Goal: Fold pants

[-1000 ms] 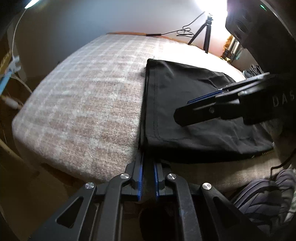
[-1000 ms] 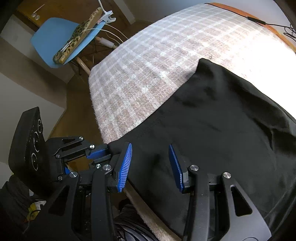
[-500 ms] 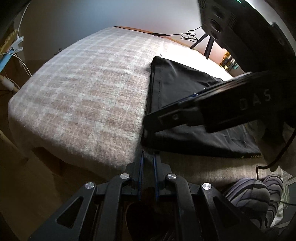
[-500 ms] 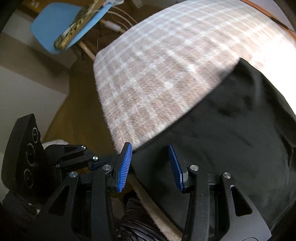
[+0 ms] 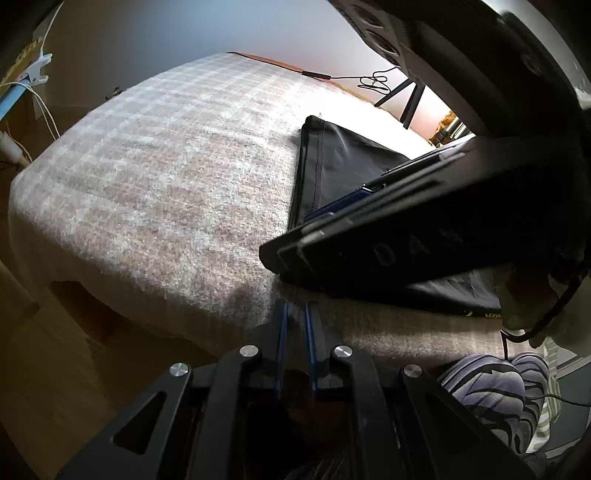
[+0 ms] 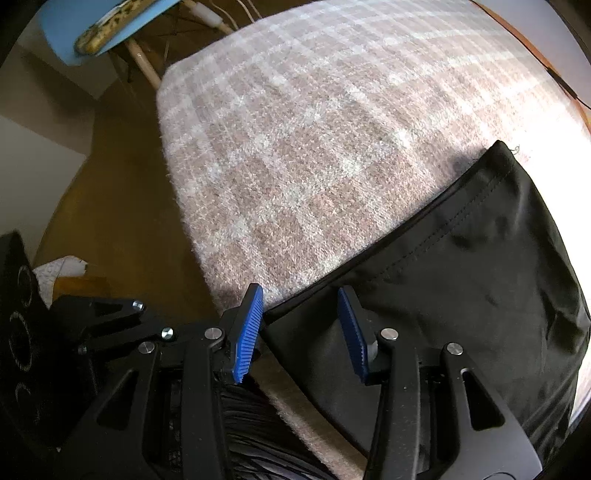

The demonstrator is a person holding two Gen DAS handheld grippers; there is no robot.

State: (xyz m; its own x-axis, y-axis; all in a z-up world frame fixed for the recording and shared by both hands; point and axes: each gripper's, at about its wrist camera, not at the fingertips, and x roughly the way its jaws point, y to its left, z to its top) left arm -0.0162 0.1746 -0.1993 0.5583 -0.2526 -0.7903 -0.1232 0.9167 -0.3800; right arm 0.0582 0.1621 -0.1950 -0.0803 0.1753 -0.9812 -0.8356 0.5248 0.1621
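Right hand-held gripper (image 6: 301,325) shifted to pants (image 6: 461,288) corner, spread, left hand-held gripper (image 5: 295,325) pressed together, one blanket (image 6: 314,129).

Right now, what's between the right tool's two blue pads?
The near corner of the black pants, lying on the plaid blanket; the right tool is open, in the right wrist view.

Left gripper (image 5: 295,314) jaws closed, right gripper (image 6: 301,325) jaws parted

I see pants (image 6: 461,295): black woven cloth, smooth, faint sheen, stitched hem. Blanket (image 6: 314,147): fuzzy, rough-napped wool-like cloth, pink-white check. My right gripper (image 6: 301,325): matt black plastic arms, shiny metal screws, ribbed blue rubbery pads (image 6: 248,332). Chair (image 6: 74,22): smooth blue plastic seat, pale wood legs.
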